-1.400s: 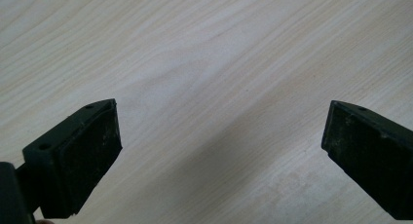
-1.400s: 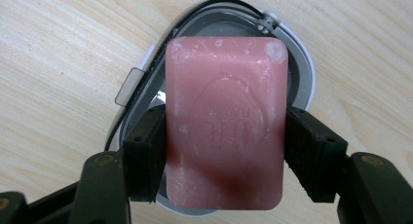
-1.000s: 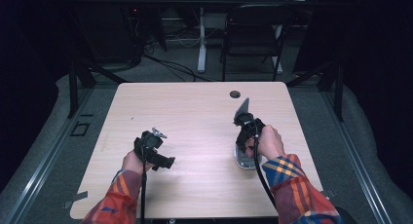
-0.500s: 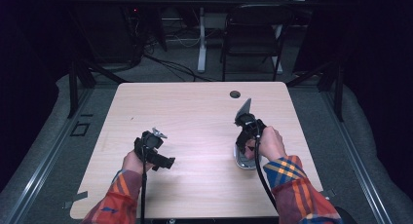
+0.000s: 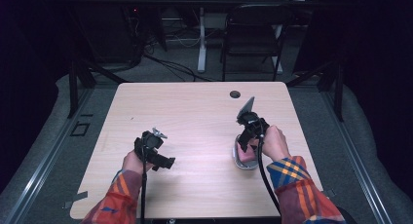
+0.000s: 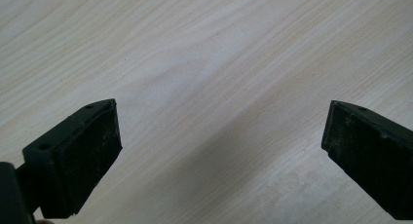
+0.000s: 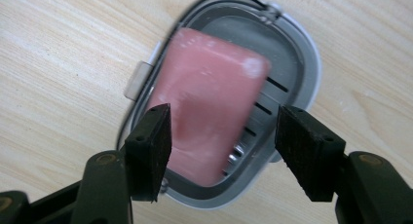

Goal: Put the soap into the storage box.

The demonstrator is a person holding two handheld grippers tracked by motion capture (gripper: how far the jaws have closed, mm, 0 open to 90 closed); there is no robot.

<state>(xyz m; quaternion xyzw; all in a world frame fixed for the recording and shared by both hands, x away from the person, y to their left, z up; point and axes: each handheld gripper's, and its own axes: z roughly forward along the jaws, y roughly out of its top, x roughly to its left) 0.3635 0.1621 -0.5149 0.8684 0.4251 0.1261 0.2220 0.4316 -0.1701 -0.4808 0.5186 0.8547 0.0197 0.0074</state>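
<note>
A pink bar of soap (image 7: 209, 117) lies in a grey oval soap dish (image 7: 302, 63) on the wooden table (image 5: 195, 117), at its right front. My right gripper (image 7: 224, 146) points down over it, jaws astride the bar's near end. They have just been closing. The left pad (image 7: 151, 146) overlaps the soap's edge. The right pad (image 7: 304, 151) stands clear, with dish floor showing in the gap. In the high view the right gripper (image 5: 243, 147) hides part of the soap (image 5: 246, 157). My left gripper (image 5: 158, 153) hovers low over bare wood at the left front, and its jaws (image 6: 221, 146) stand wide with nothing between them.
A dark round grommet (image 5: 235, 94) sits near the table's far edge. A folding chair (image 5: 253, 34) and cables stand on the floor beyond the table. Bare wood lies between the two grippers.
</note>
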